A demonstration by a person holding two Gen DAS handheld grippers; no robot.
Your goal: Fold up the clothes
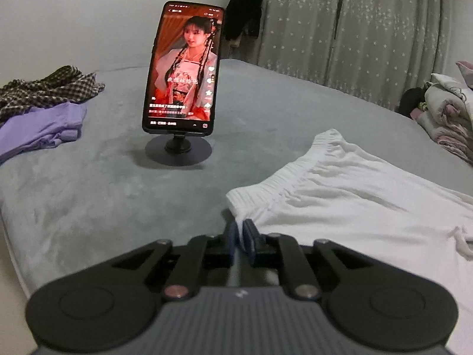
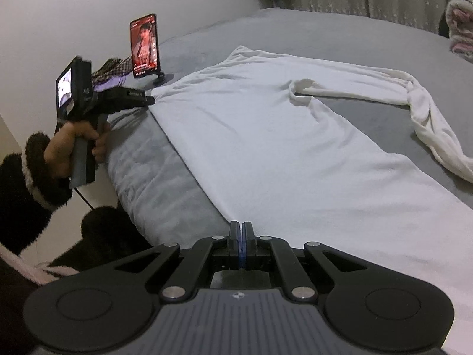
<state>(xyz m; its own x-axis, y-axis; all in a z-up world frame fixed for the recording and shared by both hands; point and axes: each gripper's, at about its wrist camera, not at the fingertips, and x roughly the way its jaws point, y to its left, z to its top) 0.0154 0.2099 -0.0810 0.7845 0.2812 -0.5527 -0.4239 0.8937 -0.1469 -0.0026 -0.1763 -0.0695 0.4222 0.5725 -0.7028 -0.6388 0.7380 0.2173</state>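
Observation:
White trousers [image 2: 266, 136] lie flat along the near edge of a grey bed [image 2: 165, 177]. The waistband [image 1: 298, 171] points toward the phone. One leg [image 2: 425, 118] trails off, bent to the right. My left gripper [image 1: 241, 230] is shut on the near waistband corner; it also shows in the right wrist view [image 2: 149, 100], held by a hand. My right gripper [image 2: 242, 230] is shut on the near hem edge of the trousers.
A phone on a round stand [image 1: 183, 71] plays a video mid-bed. A checked garment [image 1: 50, 85] and a purple garment [image 1: 41, 130] lie at the left. Bundled bedding [image 1: 449, 112] sits at the right. Curtains [image 1: 354, 29] hang behind. The bed edge drops off near left.

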